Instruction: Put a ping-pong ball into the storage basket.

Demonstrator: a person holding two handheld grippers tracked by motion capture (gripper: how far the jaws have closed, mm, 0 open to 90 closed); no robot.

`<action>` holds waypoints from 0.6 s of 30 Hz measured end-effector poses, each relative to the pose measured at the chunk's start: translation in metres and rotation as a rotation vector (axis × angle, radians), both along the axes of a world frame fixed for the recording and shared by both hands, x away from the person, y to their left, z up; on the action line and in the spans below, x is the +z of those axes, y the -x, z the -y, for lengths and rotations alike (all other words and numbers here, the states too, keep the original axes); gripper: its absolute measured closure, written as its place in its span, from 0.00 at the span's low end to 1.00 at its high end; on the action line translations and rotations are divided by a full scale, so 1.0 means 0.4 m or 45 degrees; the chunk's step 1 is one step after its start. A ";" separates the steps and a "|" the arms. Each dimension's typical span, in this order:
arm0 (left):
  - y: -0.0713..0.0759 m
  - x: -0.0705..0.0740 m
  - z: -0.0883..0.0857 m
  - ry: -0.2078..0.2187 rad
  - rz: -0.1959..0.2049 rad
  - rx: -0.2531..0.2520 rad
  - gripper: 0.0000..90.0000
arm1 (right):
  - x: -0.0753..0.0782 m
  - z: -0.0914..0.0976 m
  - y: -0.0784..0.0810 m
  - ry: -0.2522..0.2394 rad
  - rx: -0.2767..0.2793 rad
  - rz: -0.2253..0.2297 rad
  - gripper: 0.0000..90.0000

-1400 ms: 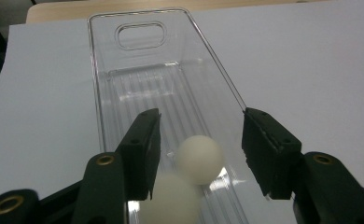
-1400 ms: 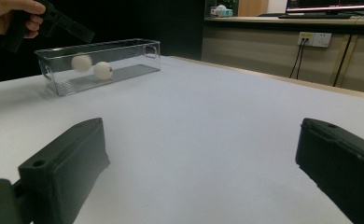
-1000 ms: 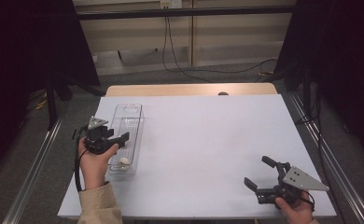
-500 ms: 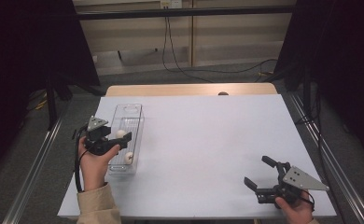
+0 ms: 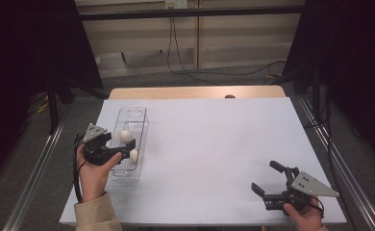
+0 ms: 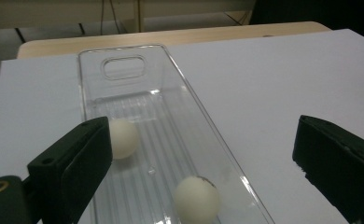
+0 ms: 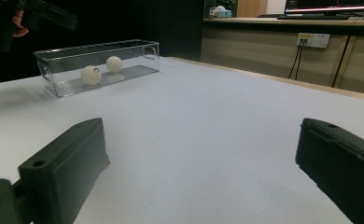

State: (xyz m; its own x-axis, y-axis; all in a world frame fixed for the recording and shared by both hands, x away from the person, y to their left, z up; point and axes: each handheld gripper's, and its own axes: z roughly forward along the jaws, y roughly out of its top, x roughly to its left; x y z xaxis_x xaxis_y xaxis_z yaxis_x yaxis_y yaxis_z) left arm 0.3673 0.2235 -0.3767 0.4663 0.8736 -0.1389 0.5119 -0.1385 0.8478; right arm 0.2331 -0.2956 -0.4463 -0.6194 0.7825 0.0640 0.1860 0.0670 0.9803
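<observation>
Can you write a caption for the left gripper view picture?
Open left gripper above a clear tray holding two white balls.

The white table [image 5: 214, 144] is bright under light from above, the room at the far left and right is very dark, and the near black jaws look soft and blurry in both gripper views.

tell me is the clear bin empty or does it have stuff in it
Not empty: the clear bin holds two white balls on its ribbed floor.
</observation>
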 end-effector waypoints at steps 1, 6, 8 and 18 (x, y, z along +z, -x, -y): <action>0.002 -0.001 0.001 0.009 0.005 -0.008 0.05 | 0.000 0.000 0.000 0.000 0.000 0.000 0.02; 0.015 -0.007 0.001 0.034 0.027 -0.012 0.05 | 0.000 -0.001 -0.001 0.000 0.001 -0.002 0.02; 0.020 -0.004 0.001 0.044 0.045 -0.016 0.05 | 0.000 0.000 -0.001 0.000 0.003 -0.002 0.02; 0.048 0.001 -0.012 0.071 0.113 -0.009 0.06 | 0.001 0.000 -0.001 0.003 0.001 0.000 0.02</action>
